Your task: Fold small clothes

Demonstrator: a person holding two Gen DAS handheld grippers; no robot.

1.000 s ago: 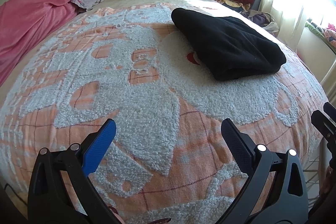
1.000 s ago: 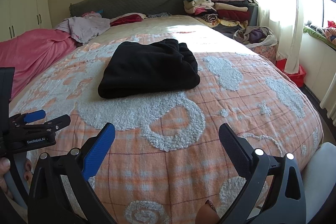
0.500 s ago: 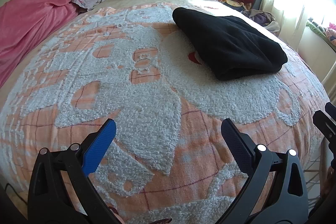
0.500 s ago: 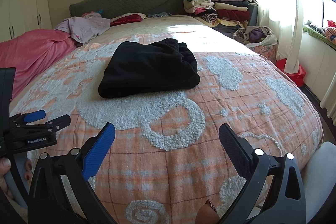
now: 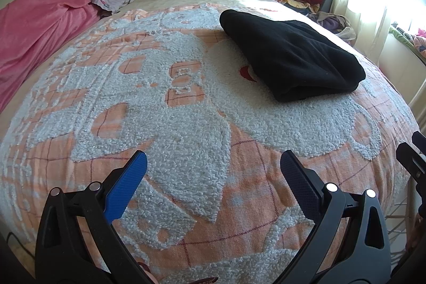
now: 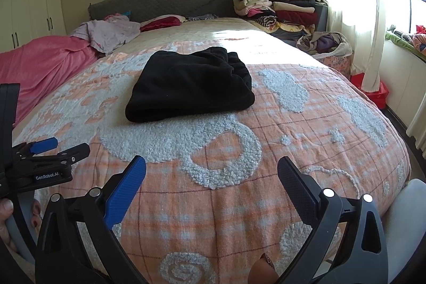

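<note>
- The black garment (image 6: 190, 84) lies folded into a thick bundle on the bed (image 6: 306, 151). In the right wrist view it sits just above the middle of the frame, and in the left wrist view in the upper right.
- It rests on an orange plaid bedspread with raised white tufting. It touches nothing else and is well apart from both grippers.
- The left gripper (image 5: 213, 177), at the bottom of its own view, has its fingers spread wide with nothing between them. It also shows side-on at the left edge of the right wrist view.
- The right gripper (image 6: 211, 176) is likewise spread wide and empty, low in its frame above the near end of the bed.
- Handling, as a judgement: the cloth looks like a thick, soft fleece or knit, light and limp. It should sag wherever it is lifted, and it is neither slippery nor fragile.
- The rounded near edge looks like a fold line of several layers. Pinching only the top layer there would peel the bundle open.
- The far right side shows gathered, ruffled edges, perhaps a waistband or cuffs. That thicker hem should give firm purchase.
- If another fold is needed, taking two corners at once, one per gripper, should keep the layers aligned.
- The tufted bedspread may snag the fingers if they dig too low.
</note>
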